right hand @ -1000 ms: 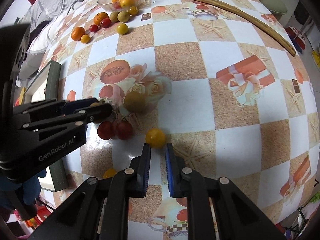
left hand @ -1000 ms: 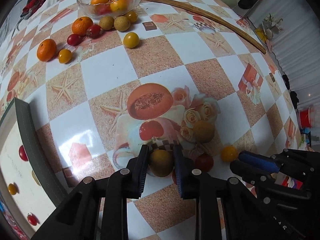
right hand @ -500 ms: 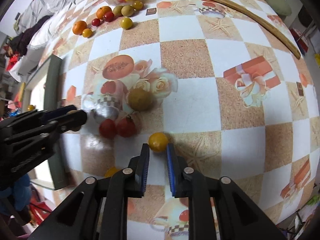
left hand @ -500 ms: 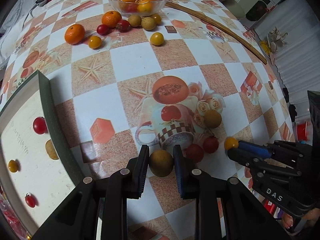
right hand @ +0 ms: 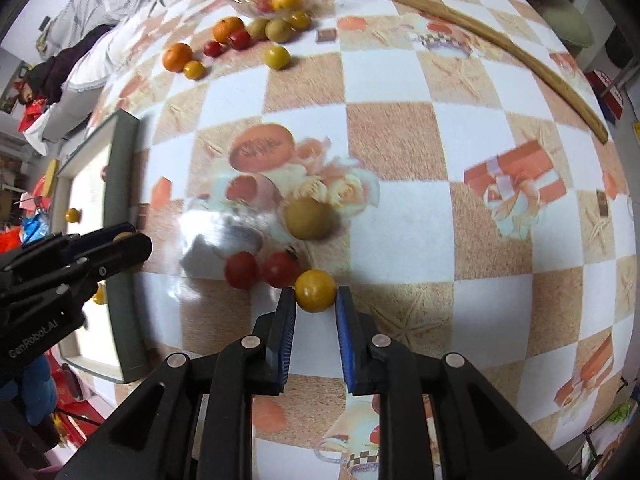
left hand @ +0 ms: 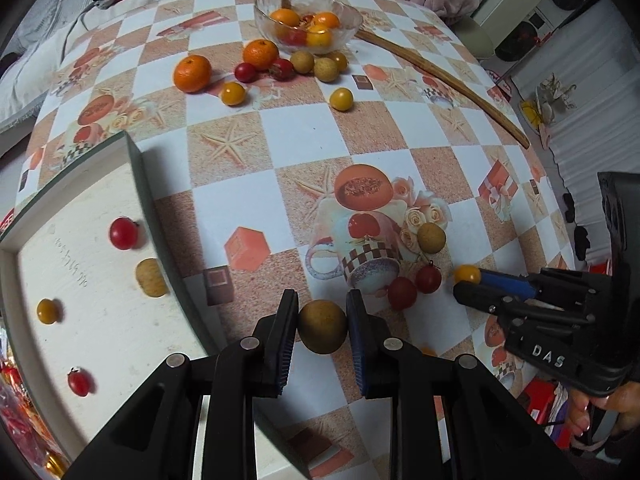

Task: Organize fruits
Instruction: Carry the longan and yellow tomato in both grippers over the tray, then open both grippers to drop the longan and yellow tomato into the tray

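My left gripper is shut on a brown longan and holds it above the table, near the white tray. The tray holds several small fruits. My right gripper has its jaws around a yellow cherry tomato resting on the table; the pads stand close on both sides of it. It also shows in the left wrist view. Two red cherry tomatoes and another longan lie just beyond it.
A glass bowl of fruit stands at the far side, with oranges, longans, red and yellow tomatoes loose before it. A long wooden stick lies at the far right. The tray's dark rim is to the left.
My left gripper lifted the longan and carried it left toward the tray. My right gripper moved forward and opened wider around the yellow tomato.
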Demonstrator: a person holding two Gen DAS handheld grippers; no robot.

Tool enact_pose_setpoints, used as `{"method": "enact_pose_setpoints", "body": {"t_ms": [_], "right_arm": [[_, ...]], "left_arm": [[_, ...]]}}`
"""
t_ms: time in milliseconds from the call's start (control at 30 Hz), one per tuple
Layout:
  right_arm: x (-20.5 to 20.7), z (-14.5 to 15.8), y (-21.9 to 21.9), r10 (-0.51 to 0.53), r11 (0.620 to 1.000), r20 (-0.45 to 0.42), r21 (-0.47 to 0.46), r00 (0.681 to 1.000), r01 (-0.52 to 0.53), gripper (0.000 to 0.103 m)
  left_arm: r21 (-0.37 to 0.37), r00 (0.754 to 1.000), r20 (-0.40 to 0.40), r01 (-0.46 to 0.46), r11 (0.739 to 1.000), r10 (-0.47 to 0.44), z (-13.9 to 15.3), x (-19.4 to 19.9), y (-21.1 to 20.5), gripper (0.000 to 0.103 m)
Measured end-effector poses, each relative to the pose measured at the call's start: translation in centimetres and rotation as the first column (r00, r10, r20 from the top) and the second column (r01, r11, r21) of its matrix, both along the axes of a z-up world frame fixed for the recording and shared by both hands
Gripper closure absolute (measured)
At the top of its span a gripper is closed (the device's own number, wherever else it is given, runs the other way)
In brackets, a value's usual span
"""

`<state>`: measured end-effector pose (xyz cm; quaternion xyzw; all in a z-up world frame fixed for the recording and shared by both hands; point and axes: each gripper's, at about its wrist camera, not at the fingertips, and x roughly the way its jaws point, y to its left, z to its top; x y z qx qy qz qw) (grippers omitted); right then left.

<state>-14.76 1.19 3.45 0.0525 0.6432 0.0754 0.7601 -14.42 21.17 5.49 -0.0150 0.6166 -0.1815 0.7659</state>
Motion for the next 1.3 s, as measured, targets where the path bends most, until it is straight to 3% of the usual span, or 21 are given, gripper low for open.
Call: {"method": "enact_pose_setpoints", "body": {"t_ms": [200, 333, 767, 1200, 1300], "right_arm": [[1.2, 2.1, 2.2, 0.054, 0.998, 0.024, 0.024, 0.998, -0.055, 0.081], [2.2, 2.8, 6.1, 0.125, 0.991, 0.035, 0.046, 0.992, -0.127, 0.081], [3.6, 1.8, 19.6, 0.345, 0.934, 0.028, 0.086, 0.938, -0.346, 0.081], [3.5, -2.7, 24.5, 0.432, 0.901, -0.07, -0.019, 0.899, -0.434, 0.08], [3.2, -2.7, 25.0, 0.458, 0.886, -0.064, -0.047, 0.887, -0.461, 0.076]], "left_arm": [[0.004, 0.997, 0.024, -0.067, 0.998, 0.066, 1.1, -0.7, 3.2, 0.077], [0.017, 0.989, 0.039, -0.145, 0.989, 0.144, 1.7, -1.2, 6.8, 0.077], [0.128, 0.93, 0.066, -0.367, 0.921, 0.361, 0.1, -1.6, 18.4, 0.077], [0.22, 0.926, 0.028, -0.372, 0.902, 0.376, -3.5, -1.4, 20.2, 0.077], [0.237, 0.927, 0.02, -0.368, 0.899, 0.374, -3.7, -1.4, 20.1, 0.076]]}}
